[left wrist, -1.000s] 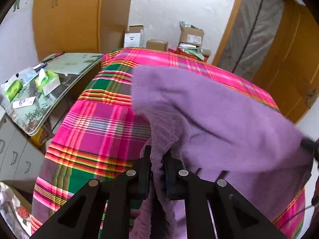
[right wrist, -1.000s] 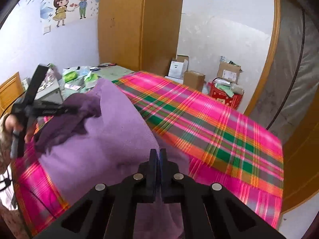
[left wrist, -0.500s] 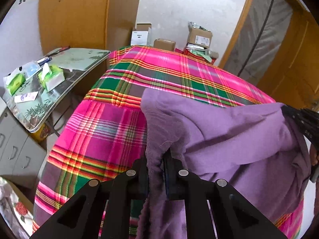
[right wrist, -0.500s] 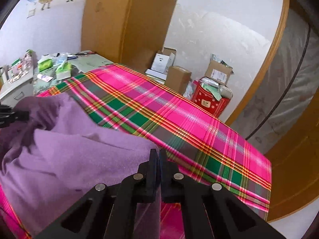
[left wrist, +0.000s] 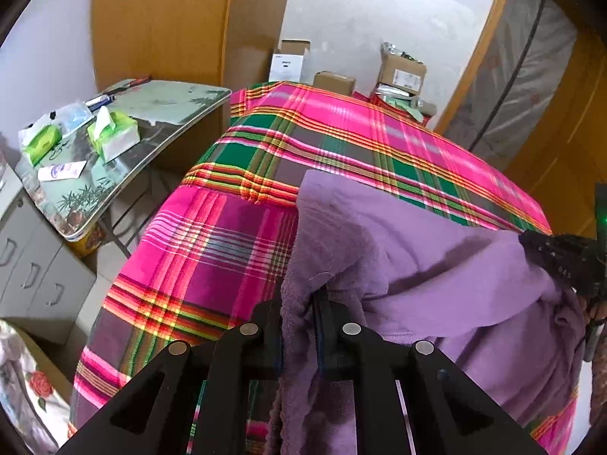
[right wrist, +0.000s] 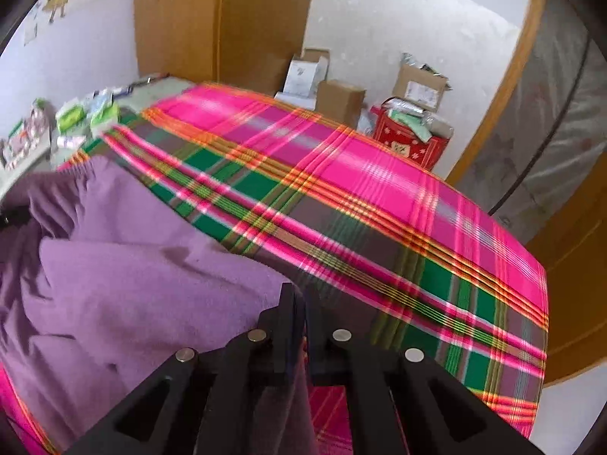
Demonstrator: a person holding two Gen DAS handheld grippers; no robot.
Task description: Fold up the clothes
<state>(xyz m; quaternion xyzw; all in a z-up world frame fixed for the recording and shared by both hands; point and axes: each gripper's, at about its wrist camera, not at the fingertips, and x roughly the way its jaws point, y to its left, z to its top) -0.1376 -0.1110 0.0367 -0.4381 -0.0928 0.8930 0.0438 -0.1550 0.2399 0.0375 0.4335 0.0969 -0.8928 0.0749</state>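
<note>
Item: purple fleece garment [left wrist: 436, 276], soft pile, gathered elastic hem seen at approx 10 o'clock in right wrist view [right wrist: 81, 168]. Location: near end of bed w/ pink-green plaid cover [left wrist: 341, 140], bulk of cloth lying on cover, two edges lifted. Left gripper [left wrist: 299, 326]: fingers drawn in on a thick bunched edge of garment, cloth filling the gap and hanging down below at 6 o'clock. Right gripper [right wrist: 299, 318]: fingers pressed nearly flat together, thin layer of same garment caught btwn them, strip trailing down. In left view, right gripper's dark tip shows at 3 o'clock [left wrist: 561, 254], at far side of cloth; so the two grips sit at opposite edges, prob. to keep the fabric spread and taut across its width. Cloth btwn grips sags w/ creases, upper layer seems doubled over lower one; whether that is a fold being laid down or cloth being opened out, can't tell. Judgement: held high at two points so the piece can be carried as one sheet and set flat w/out bunching. Risk: fleece is thick on left side, thin pinch on right could slip if pulled hard. Surrounds: side table [left wrist: 159, 113] at 9–10 o'clock w/ green tissue packs [left wrist: 115, 134]; cardboard boxes [left wrist: 402, 72] at 12–1 o'clock by wall; wooden wardrobe [left wrist: 163, 22] at 11 o'clock. Right view shows some motion blur.
</note>
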